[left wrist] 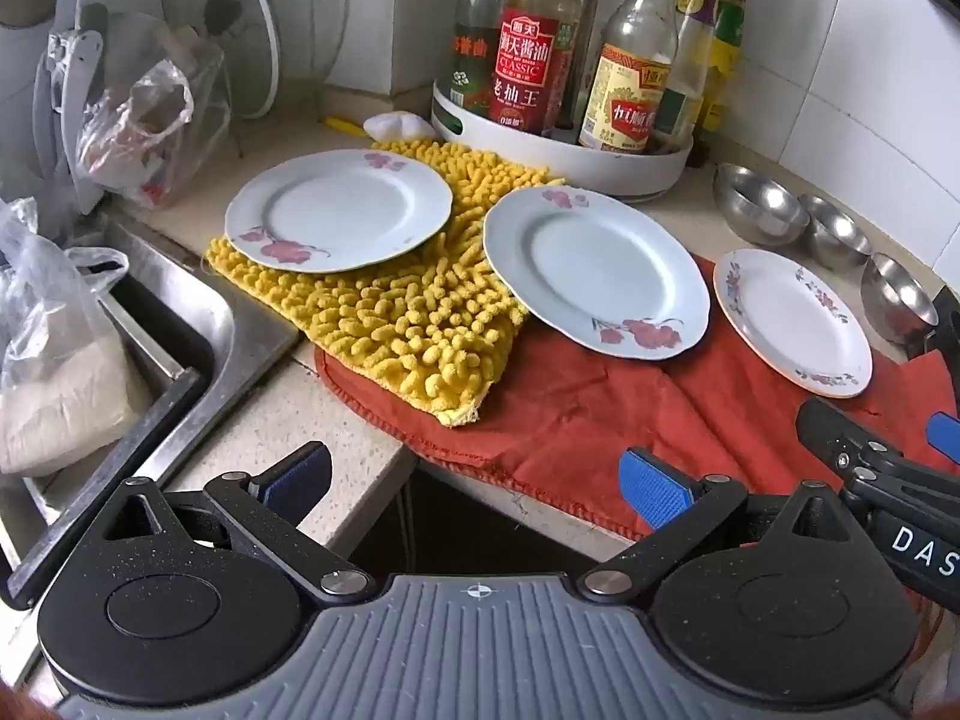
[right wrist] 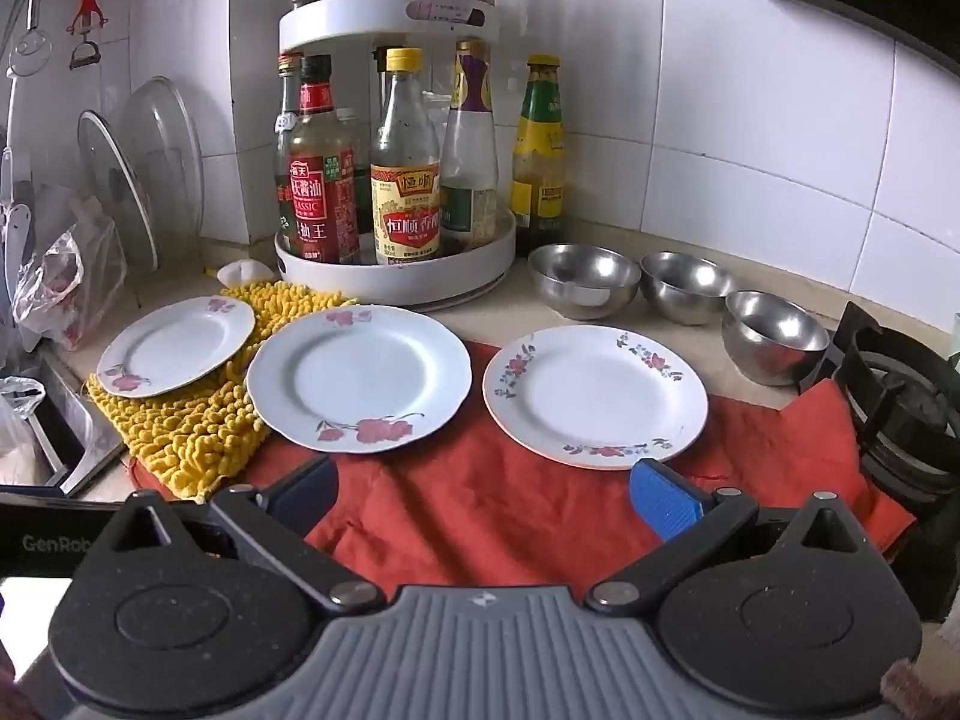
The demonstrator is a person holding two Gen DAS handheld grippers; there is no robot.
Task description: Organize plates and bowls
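Three white flowered plates lie in a row on the counter: the left plate on a yellow mat, the middle plate half on the mat and half on a red cloth, the right plate on the red cloth. Three steel bowls stand behind the right plate, the others being one and another. My left gripper is open and empty at the counter's front edge. My right gripper is open and empty above the red cloth, just short of the right plate.
A white turntable rack of sauce bottles stands at the back. A steel sink with plastic bags lies at the left. Glass lids lean on the wall. A gas stove grate is at the right.
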